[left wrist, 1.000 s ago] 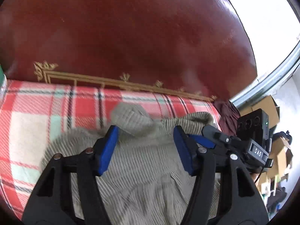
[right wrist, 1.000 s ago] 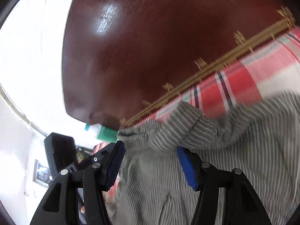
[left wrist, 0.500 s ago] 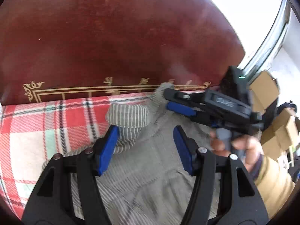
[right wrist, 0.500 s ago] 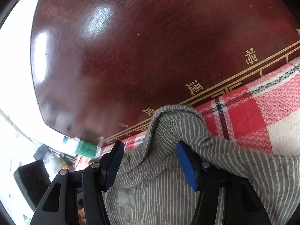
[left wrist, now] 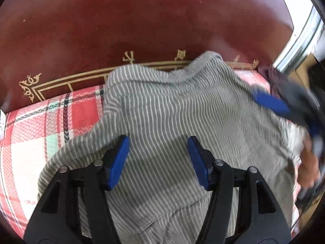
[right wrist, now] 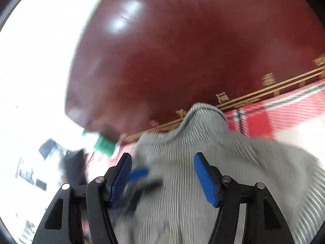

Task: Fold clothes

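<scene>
- a grey-and-white striped cotton garment lies spread over a red, white and mint plaid cloth on a glossy dark red desk with gold line trim, filling the centre and lower half of the left wrist view.
- the left hand-held gripper, black-framed with blue pads, hangs above the garment at lower centre; its jaws stand moderately wide with striped fabric showing in the gap, and no pad presses on it.
- at the right edge of that view, blurred, the right hand-held gripper sits over the garment's right side, with a person's hand below it.
- in the right wrist view the right hand-held gripper is at lower centre, its jaws opening; garment cloth shows behind the gap but is not clamped.
- a raised fold of the garment peaks at the gold trim, just above centre in the right wrist view.
- a blurred green-and-white bottle lies at the desk's edge, centre left of the right wrist view.
- the left hand-held gripper's blue pad appears smeared beside the right one's left finger.
</scene>
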The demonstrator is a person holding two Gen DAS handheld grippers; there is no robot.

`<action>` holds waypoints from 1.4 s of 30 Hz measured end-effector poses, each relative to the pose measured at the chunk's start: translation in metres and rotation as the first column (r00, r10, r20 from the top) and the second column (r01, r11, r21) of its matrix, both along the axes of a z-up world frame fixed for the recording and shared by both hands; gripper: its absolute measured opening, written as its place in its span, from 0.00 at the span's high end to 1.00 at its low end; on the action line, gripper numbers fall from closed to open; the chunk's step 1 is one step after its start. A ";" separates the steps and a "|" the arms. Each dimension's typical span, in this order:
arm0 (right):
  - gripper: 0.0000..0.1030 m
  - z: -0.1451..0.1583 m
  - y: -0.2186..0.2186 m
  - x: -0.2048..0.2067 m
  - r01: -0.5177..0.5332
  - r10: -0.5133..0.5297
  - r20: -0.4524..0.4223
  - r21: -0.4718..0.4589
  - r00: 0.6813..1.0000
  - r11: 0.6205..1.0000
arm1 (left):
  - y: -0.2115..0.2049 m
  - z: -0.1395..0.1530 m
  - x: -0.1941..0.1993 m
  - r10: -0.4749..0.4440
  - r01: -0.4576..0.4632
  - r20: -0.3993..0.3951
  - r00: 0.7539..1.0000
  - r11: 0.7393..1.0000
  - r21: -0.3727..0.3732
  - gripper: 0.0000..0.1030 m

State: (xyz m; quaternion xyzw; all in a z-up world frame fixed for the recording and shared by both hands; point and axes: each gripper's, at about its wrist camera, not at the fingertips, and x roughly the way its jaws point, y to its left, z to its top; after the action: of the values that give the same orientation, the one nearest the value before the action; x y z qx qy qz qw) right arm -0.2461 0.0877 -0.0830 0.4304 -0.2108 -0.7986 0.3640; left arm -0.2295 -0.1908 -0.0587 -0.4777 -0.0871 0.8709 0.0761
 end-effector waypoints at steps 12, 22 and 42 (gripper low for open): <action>0.29 -0.010 0.263 0.201 0.556 -0.556 -0.039 0.133 0.830 0.821 | 0.053 0.051 0.077 -0.137 0.148 -0.150 0.979 0.987 0.069 0.39; 0.29 -0.050 0.365 0.196 0.752 -0.744 0.139 -0.008 0.653 0.659 | 0.121 0.044 0.090 -0.238 0.247 -0.072 0.969 0.955 0.165 0.39; 0.91 0.037 0.287 0.145 0.686 -0.669 -0.190 0.043 0.719 0.726 | 0.126 0.028 0.101 -0.223 0.222 -0.020 0.975 0.950 0.220 0.39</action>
State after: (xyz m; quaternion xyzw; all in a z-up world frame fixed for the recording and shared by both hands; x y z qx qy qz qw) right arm -0.1009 0.3743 -0.0463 0.2765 -0.2791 -0.9188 0.0379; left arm -0.1286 -0.0648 -0.0308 -0.4751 -0.1292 0.8405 0.2260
